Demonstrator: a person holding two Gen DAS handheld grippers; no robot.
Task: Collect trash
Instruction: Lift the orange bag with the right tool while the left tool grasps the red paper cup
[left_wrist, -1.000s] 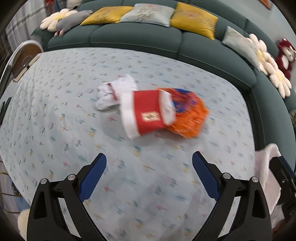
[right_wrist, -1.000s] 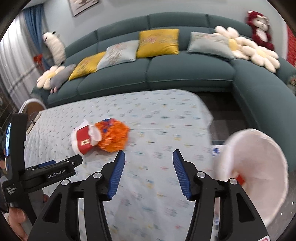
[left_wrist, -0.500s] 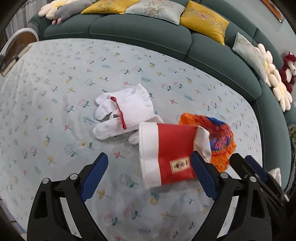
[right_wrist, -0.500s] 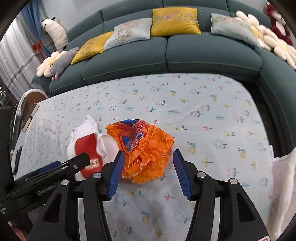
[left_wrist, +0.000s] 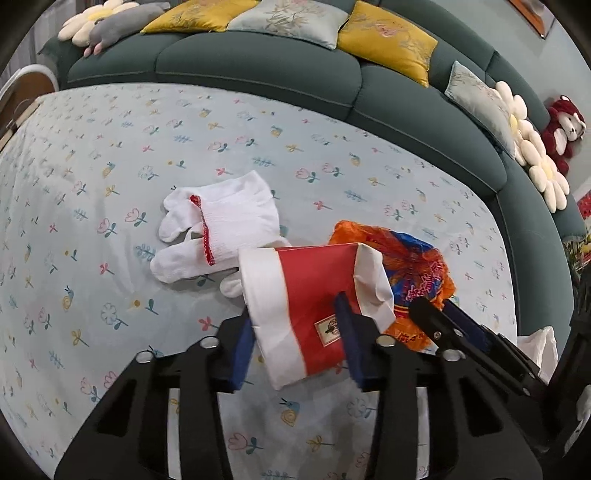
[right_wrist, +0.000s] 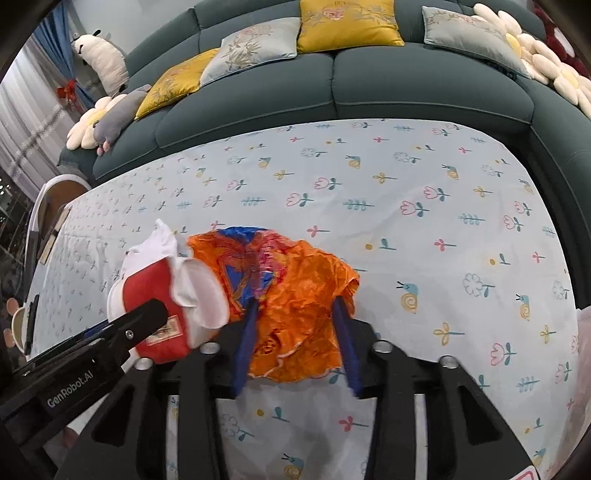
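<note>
Left tongs (left_wrist: 295, 347) are closed down against both sides of the red-and-white paper cup (left_wrist: 314, 314), which lies on its side on the flowered counter (left_wrist: 110, 155). Right tongs (right_wrist: 295, 343) pinch the crumpled orange wrapper (right_wrist: 295, 295) just beside the cup. A white glove (left_wrist: 221, 229) lies touching the cup's far side.

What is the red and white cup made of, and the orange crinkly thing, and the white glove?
Red and white cup: looks like thin matte paper, since its white rim is bent and crushed.
Orange wrapper: probably shiny plastic film, given its sharp crinkles, gloss and printed colours.
White glove: seems to be soft knitted fabric; fine ribbing shows, with a red stitched cuff edge.
</note>
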